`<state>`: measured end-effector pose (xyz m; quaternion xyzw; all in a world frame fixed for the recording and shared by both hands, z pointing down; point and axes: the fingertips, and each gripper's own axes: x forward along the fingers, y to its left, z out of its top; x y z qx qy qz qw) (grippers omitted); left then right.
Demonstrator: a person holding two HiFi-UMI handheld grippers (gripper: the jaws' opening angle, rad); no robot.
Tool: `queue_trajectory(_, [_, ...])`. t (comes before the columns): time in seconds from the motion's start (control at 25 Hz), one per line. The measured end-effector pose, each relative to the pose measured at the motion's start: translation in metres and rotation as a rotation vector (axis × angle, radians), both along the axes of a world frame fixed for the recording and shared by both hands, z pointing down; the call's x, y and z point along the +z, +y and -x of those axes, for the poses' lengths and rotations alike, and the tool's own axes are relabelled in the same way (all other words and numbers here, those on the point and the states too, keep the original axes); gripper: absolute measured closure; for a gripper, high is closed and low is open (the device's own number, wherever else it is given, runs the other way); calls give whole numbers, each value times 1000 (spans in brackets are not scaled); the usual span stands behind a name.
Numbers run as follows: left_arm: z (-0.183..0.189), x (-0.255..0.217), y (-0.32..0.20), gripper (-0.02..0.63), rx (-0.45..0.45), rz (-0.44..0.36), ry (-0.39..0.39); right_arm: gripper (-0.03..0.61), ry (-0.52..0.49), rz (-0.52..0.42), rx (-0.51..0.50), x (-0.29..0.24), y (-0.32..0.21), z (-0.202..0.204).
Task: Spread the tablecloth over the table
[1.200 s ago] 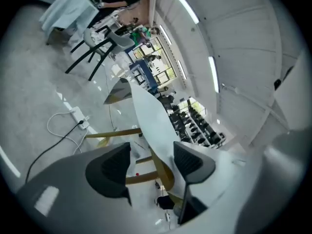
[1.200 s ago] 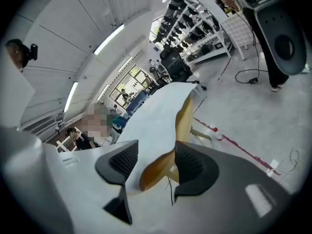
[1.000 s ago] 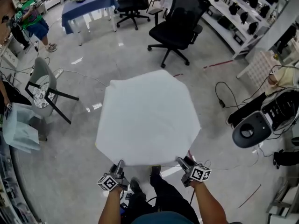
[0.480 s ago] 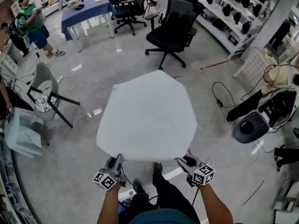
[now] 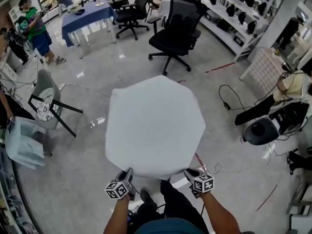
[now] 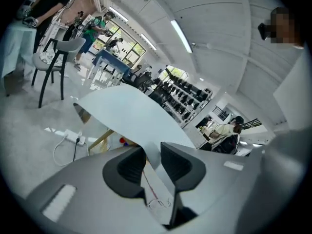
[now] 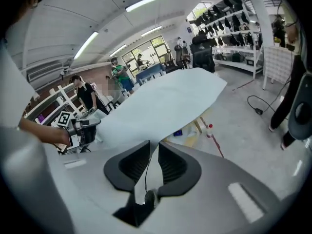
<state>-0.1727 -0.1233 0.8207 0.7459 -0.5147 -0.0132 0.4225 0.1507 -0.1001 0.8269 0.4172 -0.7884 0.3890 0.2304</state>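
The pale tablecloth [image 5: 155,126] lies spread almost flat over the table, which it hides in the head view. Only a wooden leg [image 6: 100,139] shows under the tablecloth [image 6: 131,111] in the left gripper view. My left gripper [image 5: 127,174] holds the near edge at the left, and my right gripper [image 5: 191,173] holds it at the right. Both pairs of jaws have just been closing. A fold of cloth is pinched in the left gripper [image 6: 152,152]. The right gripper [image 7: 154,152] pinches the tablecloth [image 7: 165,101] by a thin edge.
A black office chair [image 5: 178,28] stands beyond the table and a grey chair [image 5: 46,99] to its left. Cables and a round grey machine [image 5: 265,130] lie on the floor at right. A power strip [image 6: 73,137] and a bottle [image 7: 209,129] sit near the table legs.
The cloth has flattened out and its near edge has come closer to me. Both grippers have shifted a little along that edge, the right one toward the left.
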Motion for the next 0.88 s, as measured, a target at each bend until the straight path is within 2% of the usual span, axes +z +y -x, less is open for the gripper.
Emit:
queue_trajectory(0.12, [0,29,10,523,-15,83,4,512,32,36,46,21,7,-5])
queue_trajectory(0.28, [-1,44,13,528,-29,137,-4,512,82,22,90,21,2,-19])
queue_trajectory(0.52, [-9,44,9,526,-11,152,-32,513,101,7,70,10,-15,-30])
queue_trajectory(0.72, [-2,39,16,525,33,155,-84,512,84,-28,39,-4,-33,-8])
queue_trajectory(0.88, [18,31,29,554,26,146,-126,513,58,-68,25,-24,-44,11])
